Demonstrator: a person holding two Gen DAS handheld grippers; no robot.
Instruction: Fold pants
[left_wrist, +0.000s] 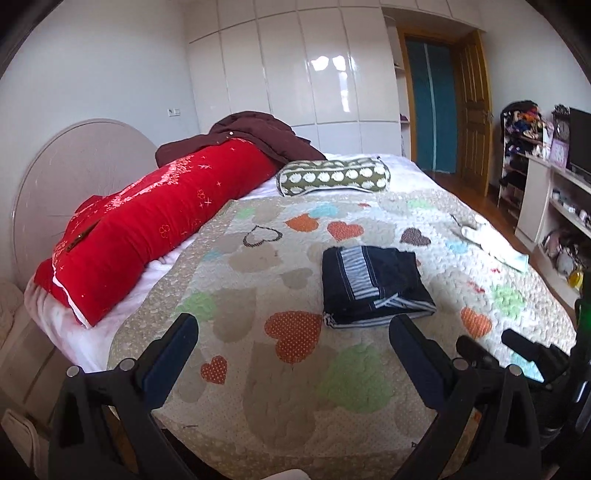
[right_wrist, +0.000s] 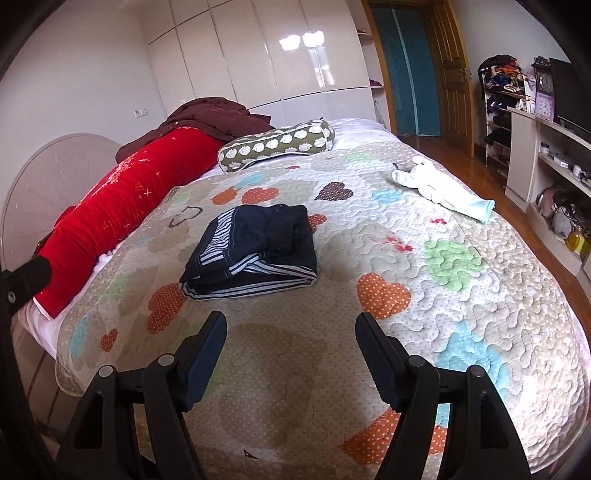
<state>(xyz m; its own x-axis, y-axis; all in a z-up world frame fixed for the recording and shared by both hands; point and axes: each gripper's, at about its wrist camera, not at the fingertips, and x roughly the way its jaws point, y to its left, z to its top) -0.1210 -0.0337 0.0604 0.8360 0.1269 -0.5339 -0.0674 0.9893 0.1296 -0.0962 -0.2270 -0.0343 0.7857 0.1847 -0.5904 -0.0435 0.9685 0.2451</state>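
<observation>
Pants (left_wrist: 375, 286) in the left wrist view lie right of centre on the heart-patterned quilt (left_wrist: 258, 369), already a compact dark bundle with striped lining showing along its left and near edges. The left gripper (left_wrist: 293, 341) hangs low in the frame with its fingers spread wide and nothing between them, apart from the cloth. By the look of it the folding is done or nearly so. If a last tidy is wanted, the sound way would be to press the top layer flat and square the loose striped corner at the bundle's lower right without dragging the whole stack across the quilt. At the lower right edge of this frame the other tool's dark fingers show close beside the left one, so the two should not crowd each other. A red bolster (left_wrist: 147, 229) fills the left of the frame, well apart from the bundle.

From the right wrist view the pants sit left of centre, above the right gripper (right_wrist: 291, 341), whose fingers are likewise parted and empty, short of the near folded edge. Bare quilt lies on every side of the bundle, widest toward the right and the bottom of the frame. A green dotted pillow (right_wrist: 277, 146) rests at upper centre and white socks (right_wrist: 439, 186) at upper right near the bed's far edge; both are well clear.
</observation>
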